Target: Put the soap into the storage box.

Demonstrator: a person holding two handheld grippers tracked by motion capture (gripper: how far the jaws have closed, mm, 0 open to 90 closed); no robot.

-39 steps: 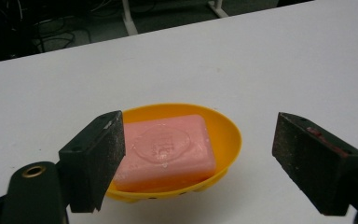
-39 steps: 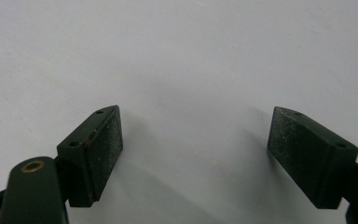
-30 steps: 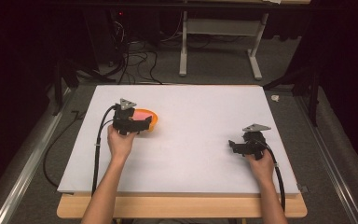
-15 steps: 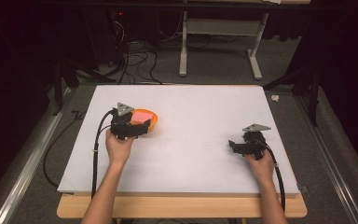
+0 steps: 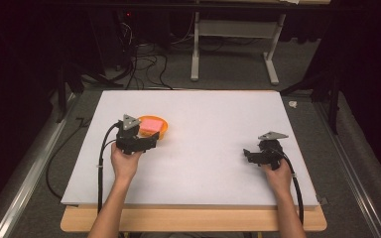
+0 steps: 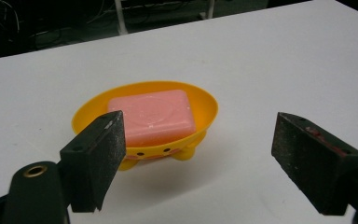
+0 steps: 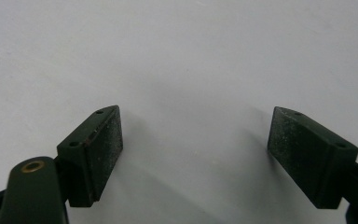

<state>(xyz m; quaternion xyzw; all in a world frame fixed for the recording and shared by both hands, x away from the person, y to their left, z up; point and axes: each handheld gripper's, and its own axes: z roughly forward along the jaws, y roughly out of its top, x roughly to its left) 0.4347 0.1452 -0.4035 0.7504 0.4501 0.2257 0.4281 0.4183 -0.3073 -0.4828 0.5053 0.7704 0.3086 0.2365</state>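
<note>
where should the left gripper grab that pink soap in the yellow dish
Probably across the pink soap bar's two long sides, coming down from above. It lies flat in the yellow dish, whose raised rim blocks a low sideways approach, while the bar's top stands above the rim. The left gripper is open, wider than the bar, and short of the dish.

The soap dish (image 5: 154, 130) stands on the table (image 5: 213, 119), in its left half, with the bar of soap (image 5: 149, 125) lying inside it. The left gripper (image 5: 151, 142) sits just in front of the dish, on its near side, jaws apart and pointing at it. The right gripper (image 5: 247, 154) rests well to the right of the dish, on bare tabletop nearer the front edge.
</note>
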